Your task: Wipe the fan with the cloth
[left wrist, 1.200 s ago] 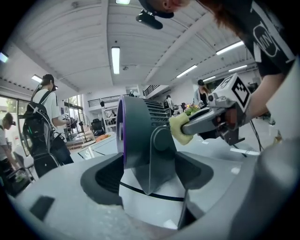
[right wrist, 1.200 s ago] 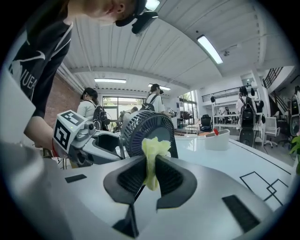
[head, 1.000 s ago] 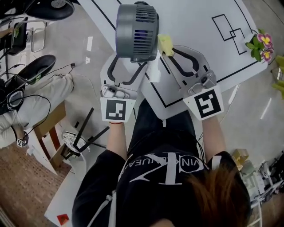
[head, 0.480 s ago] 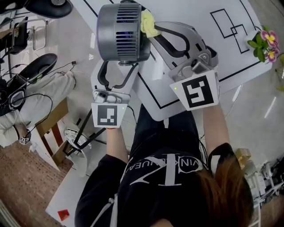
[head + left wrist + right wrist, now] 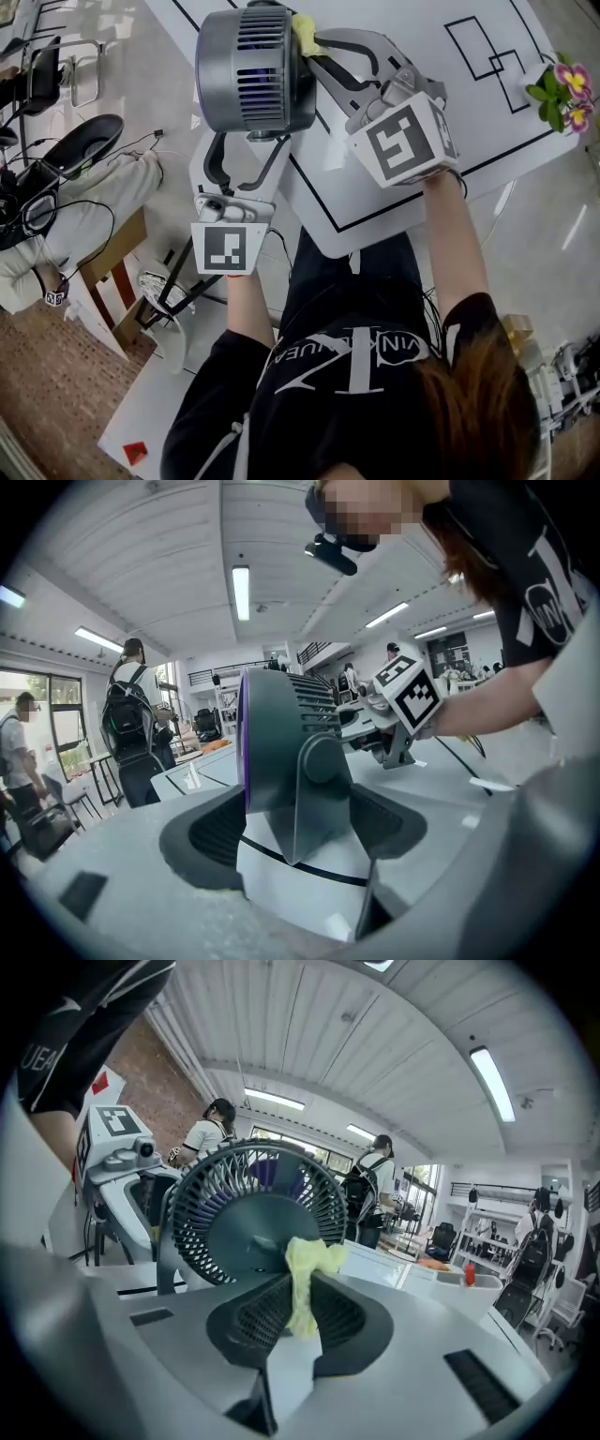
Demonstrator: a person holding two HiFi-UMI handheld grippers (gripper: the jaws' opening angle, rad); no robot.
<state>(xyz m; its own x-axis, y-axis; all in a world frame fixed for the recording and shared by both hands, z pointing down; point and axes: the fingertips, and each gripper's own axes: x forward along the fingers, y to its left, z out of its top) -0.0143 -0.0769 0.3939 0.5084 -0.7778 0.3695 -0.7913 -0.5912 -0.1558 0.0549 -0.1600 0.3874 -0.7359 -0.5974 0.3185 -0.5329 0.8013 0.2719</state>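
head view: left tool (image 5: 249, 142) clamps fan (image 5: 246, 70), right tool (image 5: 311, 49) pinches cloth (image 5: 303, 29)

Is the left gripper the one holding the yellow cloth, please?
No, the left gripper clamps the stand of the fan; the yellow cloth is pinched in the right gripper.

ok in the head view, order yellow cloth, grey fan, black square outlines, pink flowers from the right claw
1. The yellow cloth, pinched in the right claw.
2. The round grey fan, just left.
3. The black square outlines on the white table, rightward.
4. The pink flowers, far right edge.
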